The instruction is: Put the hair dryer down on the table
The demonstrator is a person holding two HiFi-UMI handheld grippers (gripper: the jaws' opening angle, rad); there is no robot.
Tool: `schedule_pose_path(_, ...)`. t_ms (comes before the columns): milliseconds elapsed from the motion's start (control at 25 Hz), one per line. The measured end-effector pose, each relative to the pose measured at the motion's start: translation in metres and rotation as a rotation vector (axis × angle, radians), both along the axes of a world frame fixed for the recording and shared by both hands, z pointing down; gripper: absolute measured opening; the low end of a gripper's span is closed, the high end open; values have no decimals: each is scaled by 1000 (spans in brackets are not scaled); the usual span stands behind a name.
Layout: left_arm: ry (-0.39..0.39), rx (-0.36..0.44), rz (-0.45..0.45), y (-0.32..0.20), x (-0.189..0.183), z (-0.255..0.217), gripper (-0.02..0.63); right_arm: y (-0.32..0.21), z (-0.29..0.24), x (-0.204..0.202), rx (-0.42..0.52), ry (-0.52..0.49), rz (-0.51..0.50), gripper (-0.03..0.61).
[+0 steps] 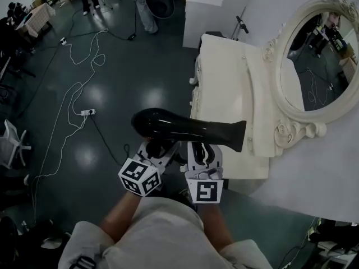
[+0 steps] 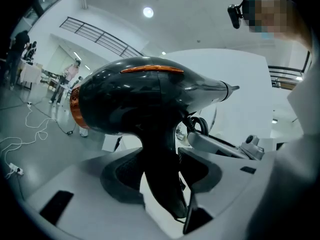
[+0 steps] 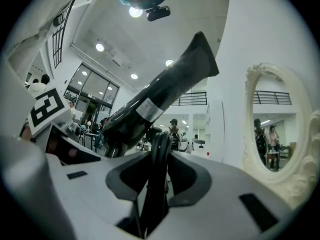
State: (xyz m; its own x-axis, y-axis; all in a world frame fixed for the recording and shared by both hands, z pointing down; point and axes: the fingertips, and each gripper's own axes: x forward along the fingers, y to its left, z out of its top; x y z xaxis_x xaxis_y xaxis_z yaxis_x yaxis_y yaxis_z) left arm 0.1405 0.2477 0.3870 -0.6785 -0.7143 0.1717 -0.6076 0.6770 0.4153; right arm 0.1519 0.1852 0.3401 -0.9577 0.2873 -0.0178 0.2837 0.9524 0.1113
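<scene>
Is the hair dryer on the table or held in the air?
In the air: the left gripper grips the dryer by its handle, the right gripper its cord, near the table.

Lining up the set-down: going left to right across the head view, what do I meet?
Power strip → left gripper → right gripper → mirror

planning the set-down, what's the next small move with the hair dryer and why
Probably carry it forward and slightly right over the white table, then lower. The hair dryer hangs in the air, its body mostly over the floor. The left gripper is clamped on its handle and the right gripper on the looped cord, so both should travel together.
</scene>
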Motion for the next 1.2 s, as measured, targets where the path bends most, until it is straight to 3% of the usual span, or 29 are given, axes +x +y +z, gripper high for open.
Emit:
schedule_pose_path(360,36,21,-62,39,-52,22,207,41,19,-57,30,58,-65,106)
schedule_pose_path(840,4,-8,-33,126,-137,18,207,127,17,-142,7,14,-56,106)
schedule_pose_path(1200,55,29,10,122,-172,39,207,128,30,-174,69,63,-13,106)
